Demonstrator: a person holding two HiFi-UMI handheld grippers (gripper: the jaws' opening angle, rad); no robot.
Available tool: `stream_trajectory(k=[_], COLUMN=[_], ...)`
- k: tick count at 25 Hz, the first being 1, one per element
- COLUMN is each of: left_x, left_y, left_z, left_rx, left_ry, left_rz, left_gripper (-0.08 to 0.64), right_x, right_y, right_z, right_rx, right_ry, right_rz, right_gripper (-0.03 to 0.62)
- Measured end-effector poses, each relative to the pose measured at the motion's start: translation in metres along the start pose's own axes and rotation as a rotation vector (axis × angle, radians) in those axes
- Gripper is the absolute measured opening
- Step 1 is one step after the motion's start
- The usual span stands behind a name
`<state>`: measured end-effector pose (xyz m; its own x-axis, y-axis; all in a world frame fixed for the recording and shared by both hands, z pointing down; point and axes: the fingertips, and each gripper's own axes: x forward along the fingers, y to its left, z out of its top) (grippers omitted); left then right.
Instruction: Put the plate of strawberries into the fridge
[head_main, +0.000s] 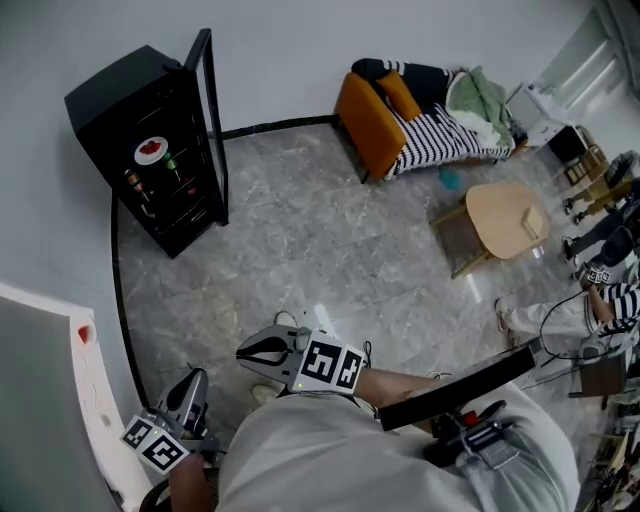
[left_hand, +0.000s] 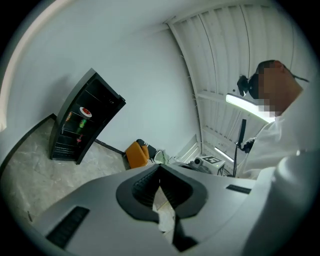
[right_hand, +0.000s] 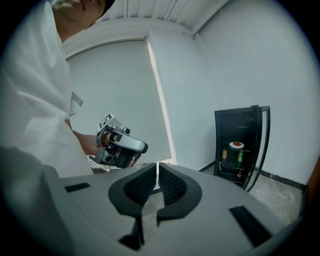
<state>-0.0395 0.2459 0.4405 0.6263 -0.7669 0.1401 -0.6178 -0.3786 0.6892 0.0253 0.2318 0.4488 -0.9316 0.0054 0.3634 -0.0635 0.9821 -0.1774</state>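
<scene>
The black fridge (head_main: 118, 100) stands against the far left wall with its glass door (head_main: 212, 125) swung open. A white plate of strawberries (head_main: 151, 150) rests on its top shelf, above shelves of bottles and cans. The plate also shows in the left gripper view (left_hand: 86, 111) and the right gripper view (right_hand: 236, 145). My left gripper (head_main: 196, 378) is low at the left, far from the fridge, jaws shut with nothing between them (left_hand: 159, 169). My right gripper (head_main: 250, 352) is held near my body, also shut and empty (right_hand: 158, 167).
An orange armchair (head_main: 372, 122) with a striped blanket stands at the back. A round wooden table (head_main: 506, 221) is to the right, with a seated person (head_main: 590, 305) beside it. A white counter edge (head_main: 95, 410) runs along my left. Marble floor (head_main: 300, 250) lies between me and the fridge.
</scene>
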Motion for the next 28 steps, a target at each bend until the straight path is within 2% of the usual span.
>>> stream_trajectory(k=[11,14,18,28], left_x=[-0.031,-0.039,-0.053,-0.060], left_y=[0.000,0.003,0.011,0.018], left_z=[-0.016,-0.016,-0.021,-0.021], left_rx=[0.004,0.001,-0.041,-0.044], left_ry=[-0.016,-0.030,-0.060,-0.063], left_rz=[0.023,0.037,0.053,0.084], left_gripper=[0.014,0.012,0.012,0.014], right_x=[-0.004,-0.001,0.006,0.018], right_y=[0.017,0.023,0.031,0.035], right_z=[0.005,0.004,0.005,0.003], right_rx=[-0.063,-0.076,-0.090,-0.094], right_ry=[0.010,0.019,0.024,0.037], right_rz=[-0.034,-0.024,-0.008,0.036], right_gripper=[0.026,0.025,0.023,0.023])
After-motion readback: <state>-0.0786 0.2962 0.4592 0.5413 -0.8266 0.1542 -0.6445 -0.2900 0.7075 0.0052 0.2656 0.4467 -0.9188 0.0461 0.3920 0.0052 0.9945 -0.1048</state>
